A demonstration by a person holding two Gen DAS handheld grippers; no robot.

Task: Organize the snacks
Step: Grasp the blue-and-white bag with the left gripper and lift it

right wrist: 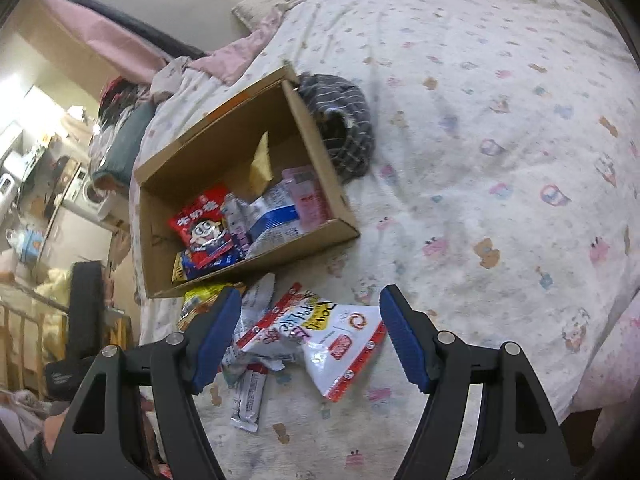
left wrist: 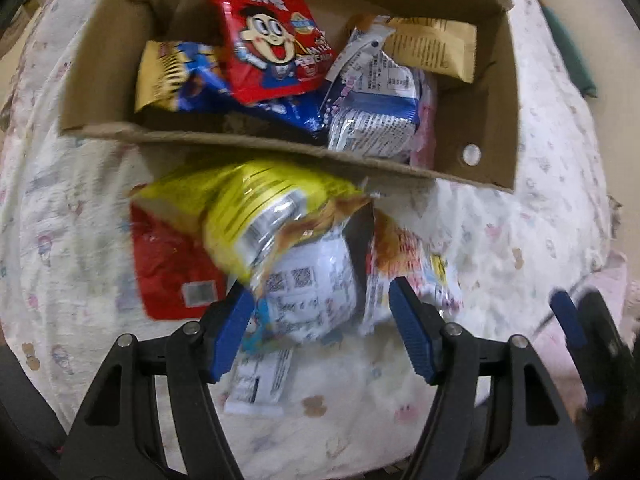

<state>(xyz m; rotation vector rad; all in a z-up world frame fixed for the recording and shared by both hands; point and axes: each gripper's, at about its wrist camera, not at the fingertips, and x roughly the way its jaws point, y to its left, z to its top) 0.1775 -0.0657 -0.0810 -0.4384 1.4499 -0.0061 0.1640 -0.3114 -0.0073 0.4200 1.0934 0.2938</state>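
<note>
So the cardboard box (left wrist: 496,92) sits on the patterned bedspread (right wrist: 500,168) with a bunch of snacks already in it – a red cartoon-face pack (left wrist: 272,40) leans up at the far left, and a blue-and-white pack (left wrist: 376,112) lies to its right. The leftovers are in a loose heap on the bedspread just on the near side of the box wall: a yellow bag (left wrist: 256,204) lying over a white pouch (left wrist: 312,280), with a flat red packet (left wrist: 168,264) to the left. The left gripper (left wrist: 320,328) hangs right over that heap, jaws spread, nothing pinched. The right gripper (right wrist: 310,336) is also spread and empty, with a white-and-red bag (right wrist: 340,340) lying between its fingers but not touching them. My guess on handling – these are all light, puffy foil and plastic bags, crinkly and a bit slippery, and the contents probably crush if you clamp hard. I'd grab a crimped end seam or a flat corner rather than the air-filled belly, since that part likely squirts out of the pads.
</note>
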